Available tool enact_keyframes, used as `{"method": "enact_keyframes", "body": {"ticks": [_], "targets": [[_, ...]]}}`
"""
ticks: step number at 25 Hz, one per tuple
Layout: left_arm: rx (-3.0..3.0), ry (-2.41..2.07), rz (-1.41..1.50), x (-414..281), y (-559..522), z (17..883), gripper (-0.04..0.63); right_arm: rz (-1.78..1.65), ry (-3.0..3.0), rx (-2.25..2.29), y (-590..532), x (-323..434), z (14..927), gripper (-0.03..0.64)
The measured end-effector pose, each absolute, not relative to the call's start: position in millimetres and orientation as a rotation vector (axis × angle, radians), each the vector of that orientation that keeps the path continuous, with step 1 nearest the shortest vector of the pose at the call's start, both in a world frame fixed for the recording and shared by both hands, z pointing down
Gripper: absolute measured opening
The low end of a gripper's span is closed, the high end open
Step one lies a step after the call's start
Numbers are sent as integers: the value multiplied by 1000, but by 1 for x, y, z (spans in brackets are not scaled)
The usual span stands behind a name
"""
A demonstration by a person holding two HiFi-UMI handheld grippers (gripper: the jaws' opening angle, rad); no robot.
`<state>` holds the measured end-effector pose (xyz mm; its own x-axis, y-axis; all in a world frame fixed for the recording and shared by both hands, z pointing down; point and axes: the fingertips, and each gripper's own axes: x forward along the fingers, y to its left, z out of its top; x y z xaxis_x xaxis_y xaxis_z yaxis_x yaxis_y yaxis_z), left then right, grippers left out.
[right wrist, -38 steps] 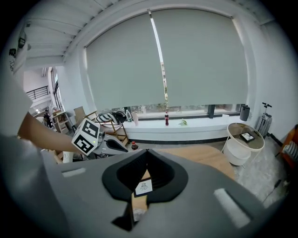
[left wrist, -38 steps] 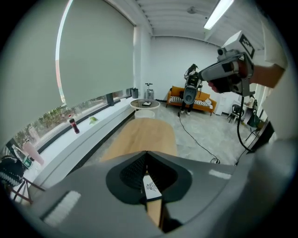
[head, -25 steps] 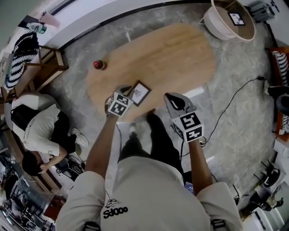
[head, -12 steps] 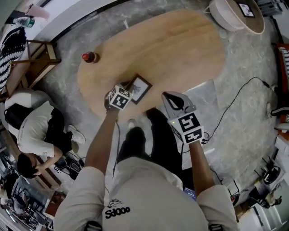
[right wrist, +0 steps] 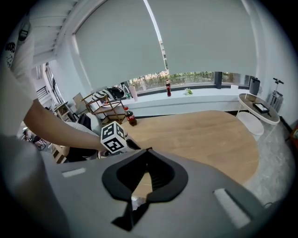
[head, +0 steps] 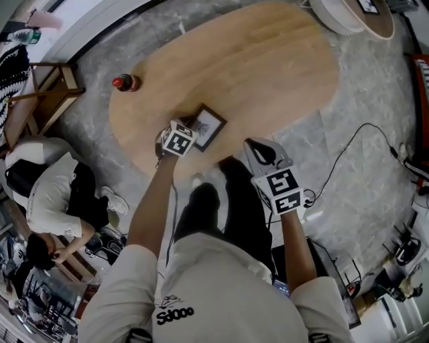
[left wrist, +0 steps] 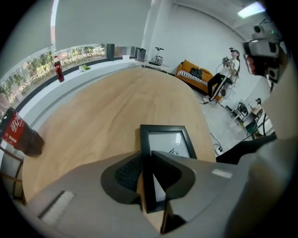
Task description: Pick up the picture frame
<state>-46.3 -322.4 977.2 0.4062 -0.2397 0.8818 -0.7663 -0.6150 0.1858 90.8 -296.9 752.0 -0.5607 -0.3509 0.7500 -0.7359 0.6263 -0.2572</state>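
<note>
A black picture frame (head: 207, 126) with a white print lies near the front edge of the oval wooden table (head: 268, 60). My left gripper (head: 190, 129) is at the frame's near left corner. In the left gripper view the jaws are shut on the left bar of the frame (left wrist: 168, 141), and the left gripper (left wrist: 145, 156) hides the frame's near end. My right gripper (head: 255, 144) hangs off the table's front edge, to the right of the frame. In its own view the right gripper (right wrist: 148, 151) is shut with nothing between the fingers.
A cola bottle (head: 125, 82) stands at the table's left end. A round white side table (head: 348, 17) is at the far right. A person (head: 53, 194) crouches on the floor at the left beside a wooden rack (head: 40, 94). A cable (head: 348, 154) crosses the floor.
The head view has drifted a little. My left gripper keeps its place at the frame's near corner, and the right gripper stays off the table's edge.
</note>
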Motion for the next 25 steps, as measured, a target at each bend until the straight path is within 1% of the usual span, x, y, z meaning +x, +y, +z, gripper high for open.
{"method": "enact_keyframes", "body": {"ticks": [3,5,15,25], "targets": [[2082,-837,1166,-45,-321,976,75,765,-2166,859,-293,91,756,3],[2077,-834,1149,-45,-320,977,89,770,-2163,870,-293,91,755,3],[2050,-843,1178,-38,-319,984,92,793,-2150,903,-291,100,758,3],[1986,-877,1146,-41,-320,980,75,841,-2129,897,-292,100,755,3]]}}
